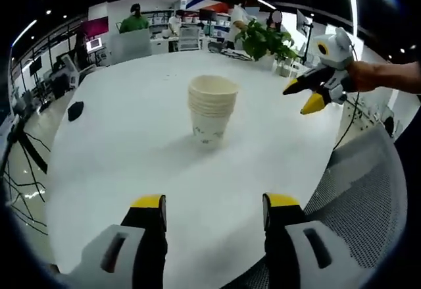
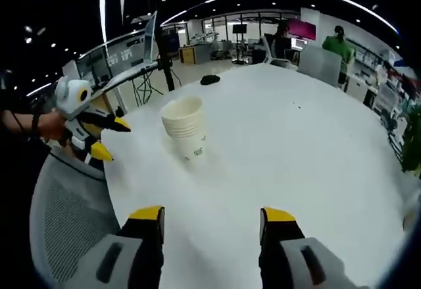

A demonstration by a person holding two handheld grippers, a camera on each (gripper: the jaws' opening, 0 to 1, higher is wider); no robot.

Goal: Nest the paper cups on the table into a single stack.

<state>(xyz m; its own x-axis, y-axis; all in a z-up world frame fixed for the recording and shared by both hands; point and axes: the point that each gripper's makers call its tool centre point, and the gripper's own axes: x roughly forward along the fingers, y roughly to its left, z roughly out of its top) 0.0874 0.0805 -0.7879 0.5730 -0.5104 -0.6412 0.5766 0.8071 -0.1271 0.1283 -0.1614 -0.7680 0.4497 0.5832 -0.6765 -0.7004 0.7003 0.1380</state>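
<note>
One stack of paper cups stands upright mid-bench in the left gripper view, so the nesting looks done; the left hand-held gripper hangs wide open and empty short of it, the right hand-held gripper parted and empty off to the side, with a dark object and a plant well apart. From the right gripper view, the stack has nothing crowding it, both hand-held grippers gape empty, and a mesh chair back sits at the bench edge, so I judge that only drawing back remains.

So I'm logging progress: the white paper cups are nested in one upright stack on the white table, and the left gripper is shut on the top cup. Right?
Not quite. The white paper cups do stand nested in one upright stack on the white table, but the left gripper is open and holds nothing, well short of the stack, as the left gripper view shows.
</note>
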